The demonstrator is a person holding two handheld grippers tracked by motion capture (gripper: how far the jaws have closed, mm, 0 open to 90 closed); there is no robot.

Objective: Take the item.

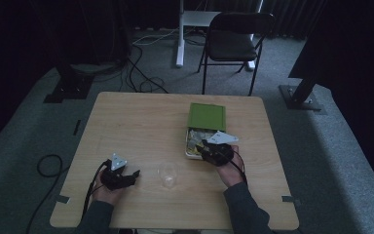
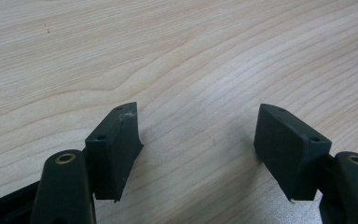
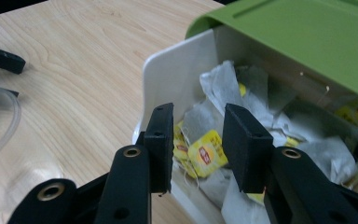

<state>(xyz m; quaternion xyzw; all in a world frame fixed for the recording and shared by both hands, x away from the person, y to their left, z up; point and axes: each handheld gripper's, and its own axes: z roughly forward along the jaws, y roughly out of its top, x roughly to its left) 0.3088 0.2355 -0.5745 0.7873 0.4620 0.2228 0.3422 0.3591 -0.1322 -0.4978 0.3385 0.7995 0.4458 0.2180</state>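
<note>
A pale wooden worktop (image 1: pixel 141 122) carries an empty clear glass cup (image 1: pixel 168 174) and a white tea-bag box (image 1: pixel 191 146), green lid raised. The left tongs (image 2: pixel 198 128) gape, released. The right tongs (image 3: pixel 196 144) straddle a yellow-tagged tea bag (image 3: pixel 207 153), not visibly pinched; the transfer seems barely begun.

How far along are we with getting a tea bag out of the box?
Done: the green lid is up, so the white box is open. In hand: the right gripper is over the tea bags, its fingers flanking a yellow tag, grip unconfirmed. Left: the clear cup looks empty; the left gripper is open.
</note>
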